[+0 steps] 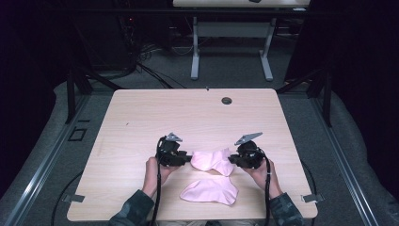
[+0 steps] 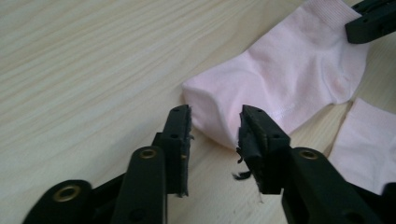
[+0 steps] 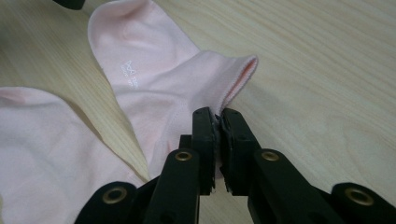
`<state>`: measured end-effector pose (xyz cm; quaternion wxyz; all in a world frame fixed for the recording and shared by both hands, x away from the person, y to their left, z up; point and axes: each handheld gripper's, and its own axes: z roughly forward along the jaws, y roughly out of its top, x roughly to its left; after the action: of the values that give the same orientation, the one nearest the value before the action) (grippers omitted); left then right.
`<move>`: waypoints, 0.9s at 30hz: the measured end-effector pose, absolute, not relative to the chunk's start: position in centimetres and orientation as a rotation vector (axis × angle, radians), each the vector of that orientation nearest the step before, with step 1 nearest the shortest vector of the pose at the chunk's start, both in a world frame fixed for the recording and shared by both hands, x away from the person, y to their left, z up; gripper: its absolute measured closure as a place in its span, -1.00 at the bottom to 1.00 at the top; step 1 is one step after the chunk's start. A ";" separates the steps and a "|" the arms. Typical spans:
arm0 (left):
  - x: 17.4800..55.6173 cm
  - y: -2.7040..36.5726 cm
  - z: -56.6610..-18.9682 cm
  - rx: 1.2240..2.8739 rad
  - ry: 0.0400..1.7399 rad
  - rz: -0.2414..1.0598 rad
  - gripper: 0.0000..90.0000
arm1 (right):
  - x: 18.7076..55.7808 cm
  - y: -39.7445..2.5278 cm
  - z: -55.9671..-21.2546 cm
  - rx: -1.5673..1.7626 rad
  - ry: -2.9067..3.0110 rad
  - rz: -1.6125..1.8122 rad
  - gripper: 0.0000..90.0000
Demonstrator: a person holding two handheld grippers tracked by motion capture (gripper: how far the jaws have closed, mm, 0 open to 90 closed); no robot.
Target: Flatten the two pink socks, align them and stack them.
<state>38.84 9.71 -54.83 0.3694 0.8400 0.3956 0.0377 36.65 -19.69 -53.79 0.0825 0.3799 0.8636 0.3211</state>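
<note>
Two pale pink ankle socks lie on the light wooden table [image 1: 141, 122]. The farther sock [image 1: 212, 160] [image 2: 289, 79] [image 3: 154, 79] stretches between my two grippers. My right gripper [image 1: 233, 161] [image 3: 218, 119] is shut on the edge of its cuff, which is lifted slightly. My left gripper [image 1: 189, 159] [image 2: 215, 123] stands open, its jaws on either side of the sock's toe end without pinching it. The right gripper's jaw [image 2: 373, 18] appears at the sock's far end in the left gripper view. The nearer sock [image 1: 210, 189] [image 2: 369, 144] [image 3: 42, 149] lies flat by the table's front edge, untouched.
A round cable hole [image 1: 227, 100] sits near the table's far edge. A second table [image 1: 230, 28] stands on the floor beyond, with cables on the floor beside it. Bare wood spreads to the left, right and far side of the socks.
</note>
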 end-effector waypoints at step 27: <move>33.4 10.9 -51.1 2.054 0.940 0.154 0.98 | 32.9 -20.2 -49.4 1.019 2.620 1.033 0.88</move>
<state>33.42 10.91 -51.10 0.4247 0.8214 0.3758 0.0616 32.93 -20.19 -49.44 0.0731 0.3394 0.8724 0.3441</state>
